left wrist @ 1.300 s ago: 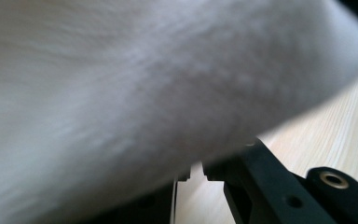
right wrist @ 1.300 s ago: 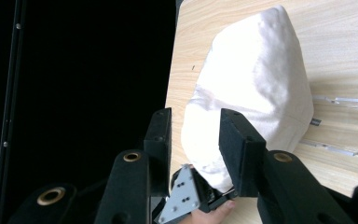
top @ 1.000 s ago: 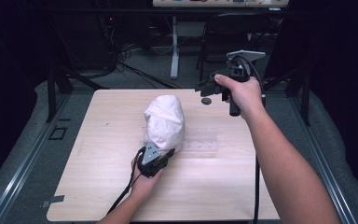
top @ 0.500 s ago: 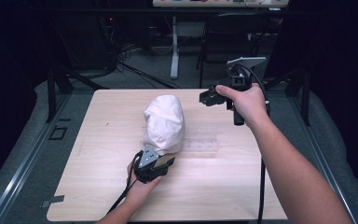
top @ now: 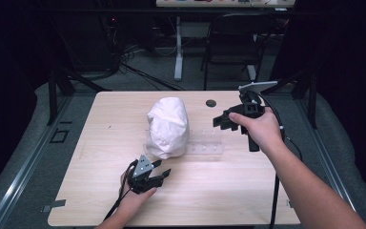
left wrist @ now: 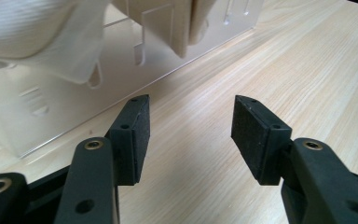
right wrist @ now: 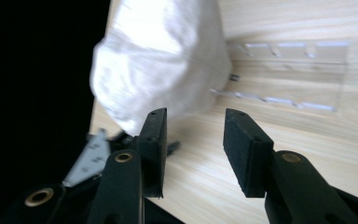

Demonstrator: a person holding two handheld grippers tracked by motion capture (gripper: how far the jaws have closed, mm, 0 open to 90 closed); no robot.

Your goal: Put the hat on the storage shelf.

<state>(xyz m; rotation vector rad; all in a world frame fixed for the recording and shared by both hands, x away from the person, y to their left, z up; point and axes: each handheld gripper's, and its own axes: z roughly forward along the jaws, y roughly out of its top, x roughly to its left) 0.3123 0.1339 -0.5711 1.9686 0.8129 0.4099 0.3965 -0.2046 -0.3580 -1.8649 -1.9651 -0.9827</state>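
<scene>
A white cloth (top: 167, 125) is draped over a clear acrylic stand (top: 205, 143) in the middle of the wooden table (top: 105, 143). My left gripper (top: 159, 172) lies low on the table just in front of the cloth. Its jaws have just been opening and nothing is between them. In the left gripper view the gripper (left wrist: 191, 116) faces the stand (left wrist: 74, 93) and the cloth's hem (left wrist: 28, 32). My right gripper (top: 221, 121) hovers to the right of the cloth, pointing at it. Its jaws have also just been opening and are empty (right wrist: 193, 126), short of the cloth (right wrist: 158, 60).
A small dark hole (top: 211, 102) sits in the tabletop behind the stand. Beyond the far edge stand a black chair (top: 233, 43) and a white table leg (top: 177, 47) among floor cables. The left gripper's grey plate (right wrist: 86, 163) shows in the right gripper view.
The left jaws have opened at the cloth's lower edge and drawn back a little. The right hand has come down and nearer, from above the far edge to beside the stand.
</scene>
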